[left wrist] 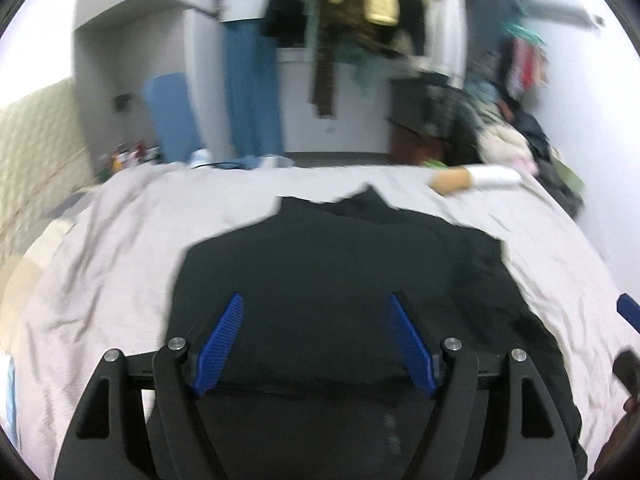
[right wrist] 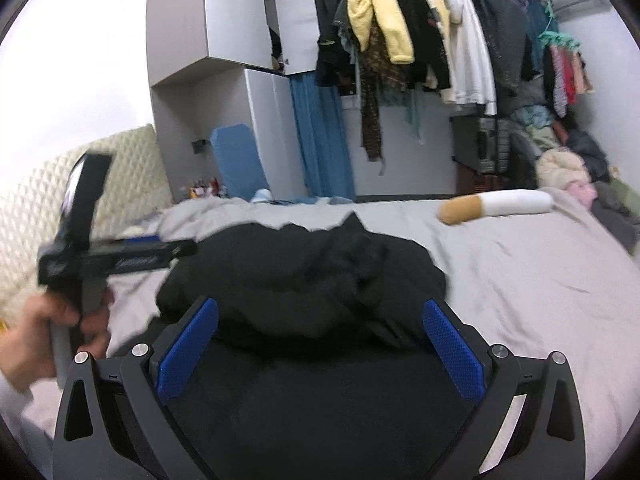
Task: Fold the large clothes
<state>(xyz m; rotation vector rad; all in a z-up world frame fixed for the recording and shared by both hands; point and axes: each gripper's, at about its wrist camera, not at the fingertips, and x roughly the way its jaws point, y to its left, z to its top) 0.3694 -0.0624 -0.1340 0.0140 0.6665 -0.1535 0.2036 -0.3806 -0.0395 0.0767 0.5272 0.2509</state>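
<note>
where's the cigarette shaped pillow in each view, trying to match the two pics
Left wrist view: the cigarette pillow lies upper right, on the far edge of the bed, beyond the black garment.
Right wrist view: the pillow is right of centre, again on the bed's far edge.
Shared landmark: the blue curtain hanging beside the grey wardrobe.

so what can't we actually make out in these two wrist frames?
- Black garment: near hem, hidden under the gripper bodies in both views.
- What kind of garment it is: bunched in the right wrist view, no clear sleeves or legs.
- Hanging clothes: motion-blurred in the left wrist view.
- Left gripper fingertips: blurred, side-on in the right wrist view.
- Small items by the headboard: too small.
</note>
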